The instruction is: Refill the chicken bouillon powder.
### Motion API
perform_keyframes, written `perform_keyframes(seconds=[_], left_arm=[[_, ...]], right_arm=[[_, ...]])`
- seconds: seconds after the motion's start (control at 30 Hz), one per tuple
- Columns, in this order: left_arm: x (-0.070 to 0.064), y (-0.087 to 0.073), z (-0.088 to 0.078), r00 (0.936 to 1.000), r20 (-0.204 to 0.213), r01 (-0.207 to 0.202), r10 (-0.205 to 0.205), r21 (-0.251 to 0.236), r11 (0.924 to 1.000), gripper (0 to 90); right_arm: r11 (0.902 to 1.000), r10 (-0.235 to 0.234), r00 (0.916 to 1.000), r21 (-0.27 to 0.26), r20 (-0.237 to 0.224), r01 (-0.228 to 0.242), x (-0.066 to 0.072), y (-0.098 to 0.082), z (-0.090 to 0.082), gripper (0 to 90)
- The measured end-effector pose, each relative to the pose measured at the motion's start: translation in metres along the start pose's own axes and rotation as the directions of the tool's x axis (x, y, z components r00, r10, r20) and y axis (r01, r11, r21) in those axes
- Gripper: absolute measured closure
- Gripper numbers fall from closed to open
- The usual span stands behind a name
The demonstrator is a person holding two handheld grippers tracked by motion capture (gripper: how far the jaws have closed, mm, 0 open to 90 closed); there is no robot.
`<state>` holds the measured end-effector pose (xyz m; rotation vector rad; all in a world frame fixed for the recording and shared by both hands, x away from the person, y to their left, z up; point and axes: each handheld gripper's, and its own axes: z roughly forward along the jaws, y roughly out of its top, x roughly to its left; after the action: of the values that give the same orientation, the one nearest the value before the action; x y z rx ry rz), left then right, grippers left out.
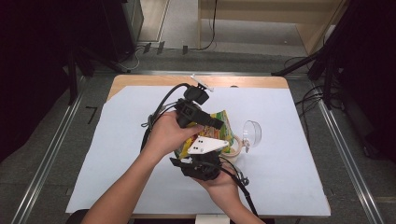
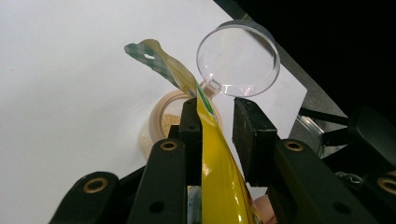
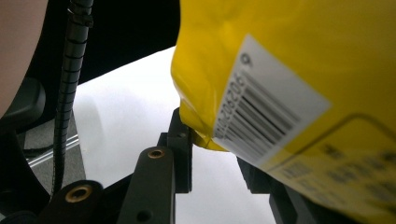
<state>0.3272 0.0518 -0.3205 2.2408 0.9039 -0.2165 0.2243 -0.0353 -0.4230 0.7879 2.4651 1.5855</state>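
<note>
The desk (image 1: 116,154) carries a white sheet. At its centre both hands tilt a yellow bag (image 2: 217,172) over an open jar (image 2: 161,122), likely to pour. Left gripper (image 2: 217,126) fingers pinch the bag's top; right gripper (image 3: 217,156) fingers clamp its bottom corner. The jar's clear lid (image 2: 238,58) hangs at two o'clock.

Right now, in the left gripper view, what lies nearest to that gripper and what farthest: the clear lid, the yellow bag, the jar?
1. Yellow bag: between the jaws of the left gripper.
2. Jar: just beyond the jaw tips, on the table.
3. Clear lid: behind the jar, hinged to its rim.
</note>
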Motion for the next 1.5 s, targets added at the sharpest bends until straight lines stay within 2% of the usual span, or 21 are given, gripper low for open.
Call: perform_keyframes(seconds=[0.37,1.17,1.5], left_arm=[[-0.0006,-0.0001,0.0004,1.0,0.001,0.003,-0.003,0.001,1.0,74.4],[0.0008,-0.0004,0.0003,1.0,0.003,0.005,-0.005,-0.005,1.0,74.2],[-0.0028,-0.0006,0.001,1.0,0.004,-0.005,0.005,-0.006,1.0,74.6]], right_arm=[[1.0,-0.008,0.9999,-0.002,0.007,0.008,-0.0002,-0.0003,-0.0002,70.5],[1.0,0.005,1.0,0.002,0.005,-0.005,0.0008,0.0003,-0.0001,70.5],[1.0,0.005,1.0,-0.003,0.007,-0.005,-0.0012,-0.0018,0.001,70.9]])
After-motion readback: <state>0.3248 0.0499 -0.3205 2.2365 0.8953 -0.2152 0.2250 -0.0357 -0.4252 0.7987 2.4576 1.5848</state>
